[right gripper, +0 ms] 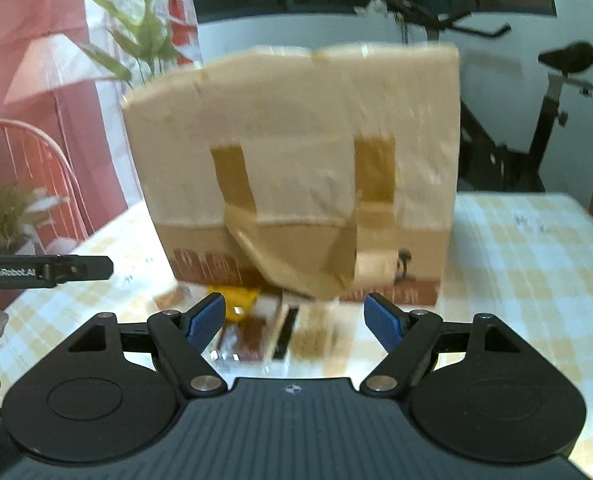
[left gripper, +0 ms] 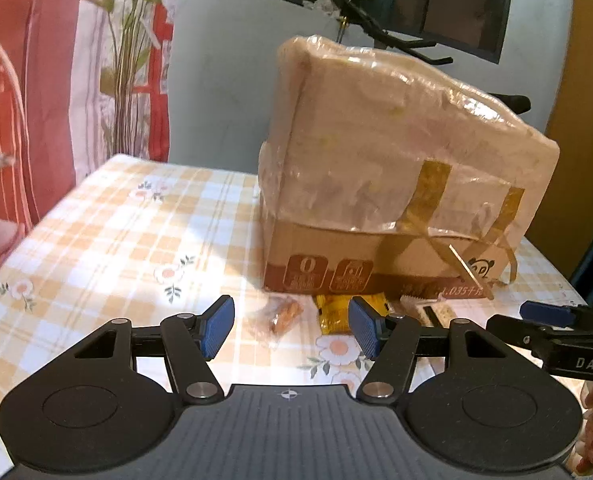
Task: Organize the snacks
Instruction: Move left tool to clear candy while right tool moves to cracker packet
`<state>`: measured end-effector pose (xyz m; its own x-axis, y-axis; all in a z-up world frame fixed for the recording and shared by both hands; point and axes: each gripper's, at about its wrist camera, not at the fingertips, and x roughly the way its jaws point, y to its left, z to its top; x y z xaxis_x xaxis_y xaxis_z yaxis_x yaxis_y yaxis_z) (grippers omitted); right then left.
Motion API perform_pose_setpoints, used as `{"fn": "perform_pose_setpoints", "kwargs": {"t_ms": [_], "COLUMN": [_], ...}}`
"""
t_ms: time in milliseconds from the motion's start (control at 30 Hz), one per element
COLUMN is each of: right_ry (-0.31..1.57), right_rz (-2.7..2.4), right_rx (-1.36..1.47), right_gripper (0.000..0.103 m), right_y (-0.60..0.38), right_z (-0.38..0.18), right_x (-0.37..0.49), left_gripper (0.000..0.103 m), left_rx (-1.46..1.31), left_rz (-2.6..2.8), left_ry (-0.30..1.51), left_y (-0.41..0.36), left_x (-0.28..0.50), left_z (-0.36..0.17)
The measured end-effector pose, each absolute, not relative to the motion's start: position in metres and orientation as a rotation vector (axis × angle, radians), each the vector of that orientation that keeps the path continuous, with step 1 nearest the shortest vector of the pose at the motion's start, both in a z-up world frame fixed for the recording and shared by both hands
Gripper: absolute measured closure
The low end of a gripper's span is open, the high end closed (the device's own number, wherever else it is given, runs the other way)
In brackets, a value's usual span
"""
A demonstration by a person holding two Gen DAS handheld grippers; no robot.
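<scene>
Both claws, left [left gripper: 291,326] and right [right gripper: 295,320], hang parted and empty over small snacks [left gripper: 334,314] lying on the tabletop [left gripper: 96,220] before the box [left gripper: 376,184]; best settle on one packet, straddle it squarely, then close.

Tan cardboard box [left gripper: 376,160], gold tape; yellow-white checked floral tablecloth [left gripper: 108,232]; yellow snack packet [left gripper: 334,316]; red-pink curtain [left gripper: 36,92].
</scene>
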<state>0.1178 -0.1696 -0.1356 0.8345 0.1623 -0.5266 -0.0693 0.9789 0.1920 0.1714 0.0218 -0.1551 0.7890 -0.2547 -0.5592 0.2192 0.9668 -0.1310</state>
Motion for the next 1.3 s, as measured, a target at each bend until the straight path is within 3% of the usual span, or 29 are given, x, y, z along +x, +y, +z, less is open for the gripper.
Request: {"fn": "perform_pose_setpoints", "kwargs": {"t_ms": [533,667,800,1300], "right_ry": [0.650,0.697,0.674,0.677], "right_rz": [0.138,0.111,0.111,0.125], "right_rx": [0.044,0.026,0.045,0.065], "right_gripper": [0.026,0.040,0.053,0.053], "right_y": [-0.151,-0.150,-0.153,-0.156], "right_z": [-0.173,-0.183,-0.182,-0.182], "right_x": [0.165,0.170,0.161,0.163], "left_gripper": [0.038,0.039,0.049,0.051], "left_rx": [-0.076,-0.071,-0.044,0.152], "left_rz": [-0.258,-0.261,-0.301,-0.394], "left_ry": [0.662,0.663,0.653,0.713], "left_y": [0.021,0.022,0.022,-0.002], "left_x": [0.172,0.177,0.197,0.249], "left_z": [-0.173,-0.175,-0.176,-0.206]}}
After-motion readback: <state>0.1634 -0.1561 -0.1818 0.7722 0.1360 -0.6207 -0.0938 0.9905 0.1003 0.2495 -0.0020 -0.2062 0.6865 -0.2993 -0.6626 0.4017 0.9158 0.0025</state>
